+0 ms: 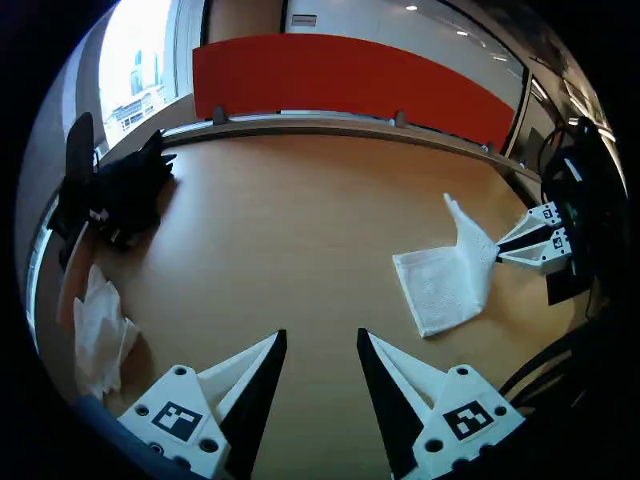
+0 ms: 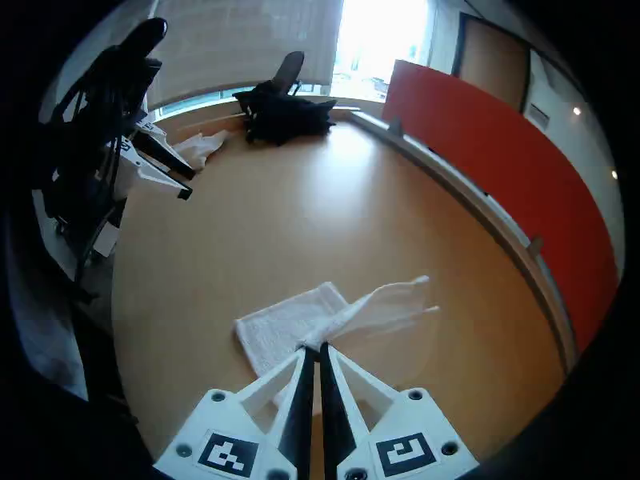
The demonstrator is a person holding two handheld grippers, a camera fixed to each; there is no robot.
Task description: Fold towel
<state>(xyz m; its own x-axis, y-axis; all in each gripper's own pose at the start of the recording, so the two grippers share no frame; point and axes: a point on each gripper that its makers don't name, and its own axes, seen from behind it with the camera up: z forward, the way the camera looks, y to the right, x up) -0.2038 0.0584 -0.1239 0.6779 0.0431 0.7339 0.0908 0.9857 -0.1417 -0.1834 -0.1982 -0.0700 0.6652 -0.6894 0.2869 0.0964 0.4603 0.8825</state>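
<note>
Both fingers of your right gripper (image 2: 314,349) pinch the towel (image 2: 280,328), its lifted flap stretching forward-right; your left gripper (image 1: 320,333) gapes, well apart from it.

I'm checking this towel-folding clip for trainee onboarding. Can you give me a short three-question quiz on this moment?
1. True or false: the left claw is shut on the towel.
2. What does the right claw pinch? A) the towel's lifted edge B) a cup C) nothing
3. Fill in: the partition behind the table is coloured ___.

Key: 1 false, the left claw is open and apart from the towel; 2 A; 3 red.
</note>
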